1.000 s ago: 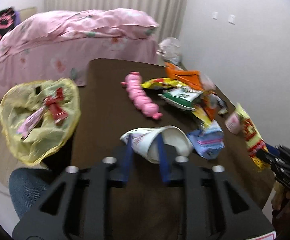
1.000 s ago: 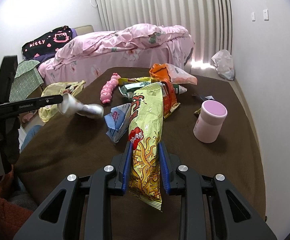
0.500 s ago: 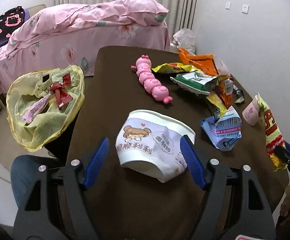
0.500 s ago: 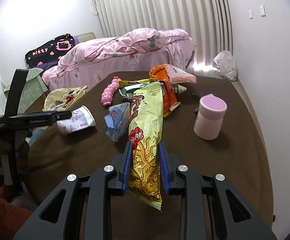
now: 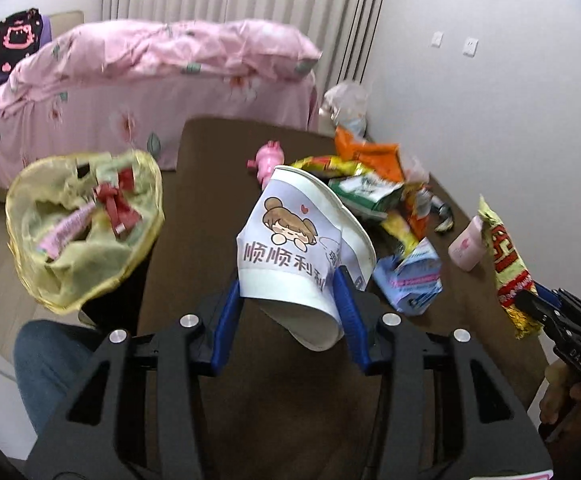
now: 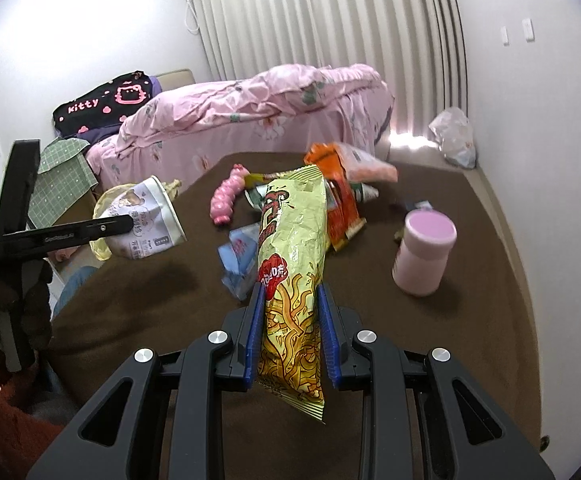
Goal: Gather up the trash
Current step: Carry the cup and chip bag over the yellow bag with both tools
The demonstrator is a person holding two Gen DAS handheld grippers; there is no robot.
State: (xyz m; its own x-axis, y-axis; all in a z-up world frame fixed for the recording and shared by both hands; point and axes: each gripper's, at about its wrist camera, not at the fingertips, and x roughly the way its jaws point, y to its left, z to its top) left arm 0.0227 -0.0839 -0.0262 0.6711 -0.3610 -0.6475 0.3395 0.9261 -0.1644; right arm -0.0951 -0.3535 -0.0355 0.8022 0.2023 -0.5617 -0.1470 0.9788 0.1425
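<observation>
My left gripper (image 5: pixel 287 298) is shut on a white paper cup (image 5: pixel 298 248) with a cartoon girl print and holds it tilted above the brown table (image 5: pixel 210 200). The cup also shows in the right wrist view (image 6: pixel 142 218). A yellow trash bag (image 5: pixel 78 232) hangs open off the table's left edge with red and pink wrappers inside. My right gripper (image 6: pixel 290 304) is shut on a long yellow-green snack bag (image 6: pixel 294 248), held upright above the table; it shows at the right in the left wrist view (image 5: pixel 504 256).
Several wrappers lie in a heap at the table's far side: an orange bag (image 6: pixel 342 168), a green-white pack (image 5: pixel 366 192), a blue pack (image 5: pixel 410 280). A pink caterpillar toy (image 6: pixel 226 200) and a pink jar (image 6: pixel 424 256) stand there. A pink bed (image 6: pixel 250 120) is behind.
My left gripper let go of the cup on the table, opened wide, then closed on it again and lifted it. My right gripper kept hold of the snack bag.
</observation>
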